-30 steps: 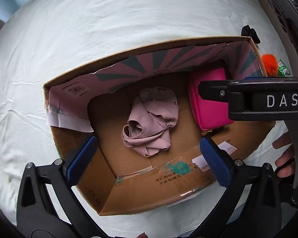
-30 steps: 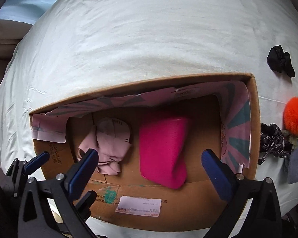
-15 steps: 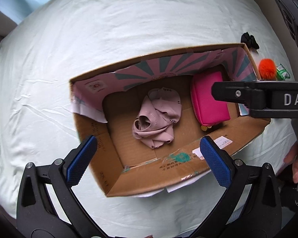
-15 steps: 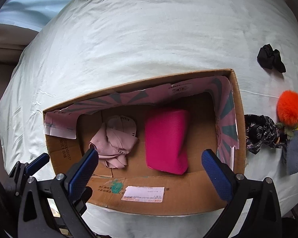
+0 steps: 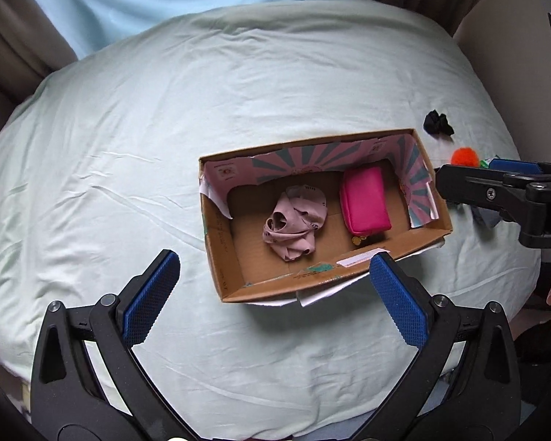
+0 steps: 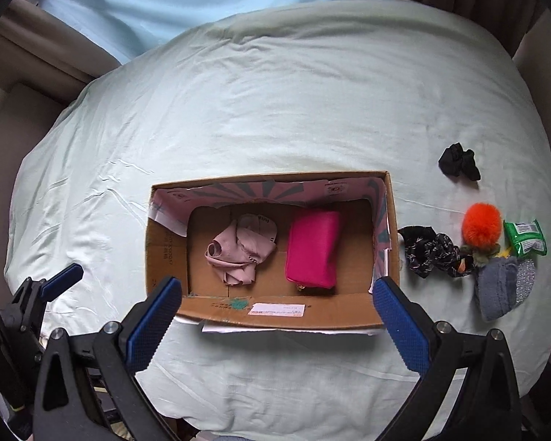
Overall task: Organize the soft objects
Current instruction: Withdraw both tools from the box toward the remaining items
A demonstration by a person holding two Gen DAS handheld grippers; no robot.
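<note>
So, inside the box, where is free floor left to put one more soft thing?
In the cardboard box, bare floor shows left of the pink cloth up to the left wall, and a narrower strip lies between the magenta pouch and the right wall. The middle is crowded: cloth and pouch lie nearly side by side.

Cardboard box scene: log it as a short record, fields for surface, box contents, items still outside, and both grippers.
surface: bed sheet
container: cardboard box, open top
in box: pink cloth, crumpled; magenta pouch beside it
outside, right of box: black patterned fabric, orange pompom, green packet, grey sock, black cloth farther back
left gripper: open, holding nothing
right gripper: open, holding nothing
</note>
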